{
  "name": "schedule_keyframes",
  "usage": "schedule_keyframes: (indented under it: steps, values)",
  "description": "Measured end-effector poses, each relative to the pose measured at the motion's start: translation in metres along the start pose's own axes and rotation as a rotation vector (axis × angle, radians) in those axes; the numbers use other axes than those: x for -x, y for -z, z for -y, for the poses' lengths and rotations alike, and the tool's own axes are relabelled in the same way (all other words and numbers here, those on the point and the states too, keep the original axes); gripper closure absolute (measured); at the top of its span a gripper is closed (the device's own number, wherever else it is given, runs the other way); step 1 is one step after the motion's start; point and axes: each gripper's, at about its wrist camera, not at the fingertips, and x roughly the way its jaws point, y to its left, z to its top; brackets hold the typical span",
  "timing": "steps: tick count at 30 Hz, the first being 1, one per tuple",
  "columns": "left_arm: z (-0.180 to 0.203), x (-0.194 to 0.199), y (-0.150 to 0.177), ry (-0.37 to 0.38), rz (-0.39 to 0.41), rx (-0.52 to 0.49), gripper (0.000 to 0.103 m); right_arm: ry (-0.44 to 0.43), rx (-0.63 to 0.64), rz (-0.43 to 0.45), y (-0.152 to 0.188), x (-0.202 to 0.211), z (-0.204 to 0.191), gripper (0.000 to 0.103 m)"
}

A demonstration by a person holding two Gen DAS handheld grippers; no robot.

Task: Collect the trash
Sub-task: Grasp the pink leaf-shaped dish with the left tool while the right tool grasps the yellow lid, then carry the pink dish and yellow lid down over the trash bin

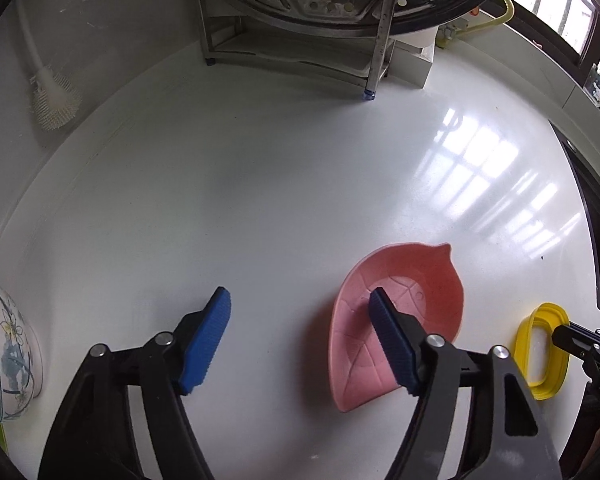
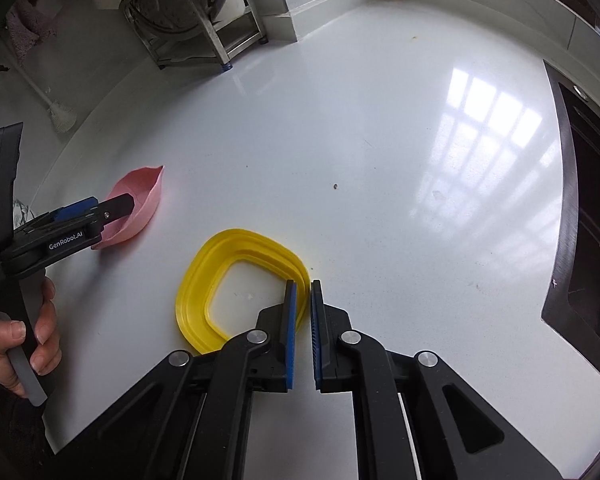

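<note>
A pink leaf-shaped dish [image 1: 420,280] lies on the white counter [image 1: 260,200]. My left gripper [image 1: 299,294] hangs open over it: the right pad is above the dish's hollow and the left pad is out over bare counter, neither pressing on it. The right wrist view shows the dish [image 2: 148,192] at the left, behind that gripper. To the dish's right lies a yellow plastic ring [image 2: 198,280], also visible in the left wrist view [image 1: 540,384]. My right gripper [image 2: 303,286] is shut on the ring's near right rim, which runs between the blue pads.
A metal rack [image 1: 376,60] with a perforated steamer tray stands at the back. A white brush [image 1: 54,96] leans on the left wall and a floral bowl [image 1: 4,352] sits at the near left. A black sink [image 2: 588,200] borders the counter on the right. A hand [image 2: 16,344] holds the left gripper's handle.
</note>
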Motion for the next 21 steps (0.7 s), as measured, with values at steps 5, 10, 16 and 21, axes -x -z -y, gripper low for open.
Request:
schedule_keyframes:
  steps: [5,10,16,21]
  values:
    - [0.017,0.005,0.001,0.037,0.003,-0.03,0.087,-0.035,-0.02,0.004,0.0,0.003,0.002,0.099]
    - [0.022,0.014,0.008,0.071,-0.006,-0.011,0.097,-0.06,-0.007,0.022,-0.001,0.01,-0.004,0.099]
    - [0.018,0.033,0.019,0.081,0.001,0.029,0.098,-0.084,0.011,0.056,-0.002,0.022,-0.013,0.099]
    - [0.009,0.044,0.025,0.108,-0.001,0.08,0.098,-0.095,0.011,0.076,0.0,0.035,-0.013,0.099]
